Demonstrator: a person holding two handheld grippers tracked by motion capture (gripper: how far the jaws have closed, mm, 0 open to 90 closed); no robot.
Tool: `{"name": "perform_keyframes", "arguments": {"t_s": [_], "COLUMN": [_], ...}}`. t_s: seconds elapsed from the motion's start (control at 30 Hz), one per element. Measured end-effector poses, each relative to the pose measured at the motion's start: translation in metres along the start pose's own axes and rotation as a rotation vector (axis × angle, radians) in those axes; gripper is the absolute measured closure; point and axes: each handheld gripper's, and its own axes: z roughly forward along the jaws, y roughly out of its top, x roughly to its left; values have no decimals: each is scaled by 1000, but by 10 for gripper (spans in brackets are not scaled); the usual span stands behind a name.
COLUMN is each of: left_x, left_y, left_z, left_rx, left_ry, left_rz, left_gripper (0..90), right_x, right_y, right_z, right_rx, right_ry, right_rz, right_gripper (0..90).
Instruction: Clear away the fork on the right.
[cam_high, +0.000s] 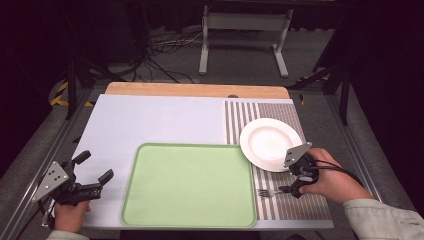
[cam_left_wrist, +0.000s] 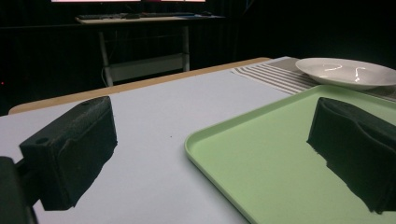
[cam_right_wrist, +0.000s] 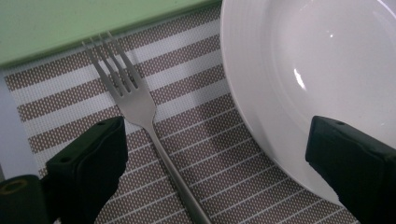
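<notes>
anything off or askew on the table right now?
Nothing stands out. The white plate and fork lie flat on the striped placemat, the green tray sits bare and square. The right gripper hangs open over the fork, not gripping it.

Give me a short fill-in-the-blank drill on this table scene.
1. The fork lies on the striped ____.
2. The large tray in the middle of the table is ____ in colour.
3. The right gripper hovers over the fork with its jaws ____.
4. The white ____ sits on the placemat, beside the fork.

Missing words: placemat; green; open; plate
</notes>
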Motion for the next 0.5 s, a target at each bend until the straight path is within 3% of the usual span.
{"name": "perform_keyframes", "arguments": {"t_s": [0.3, 0.5], "left_x": [0, 0], "left_y": [0, 0], "left_z": [0, 0], "left_rx": [-3, -2], "left_ry": [0, -2], "left_rz": [-4, -3], "left_gripper": [19, 19], "right_x": [2, 5], "right_y": [1, 3], "right_z": [7, 11], "right_rx": [55, 105], "right_ry": [31, 64], "right_rz": [-27, -63], "right_gripper": [68, 150]}}
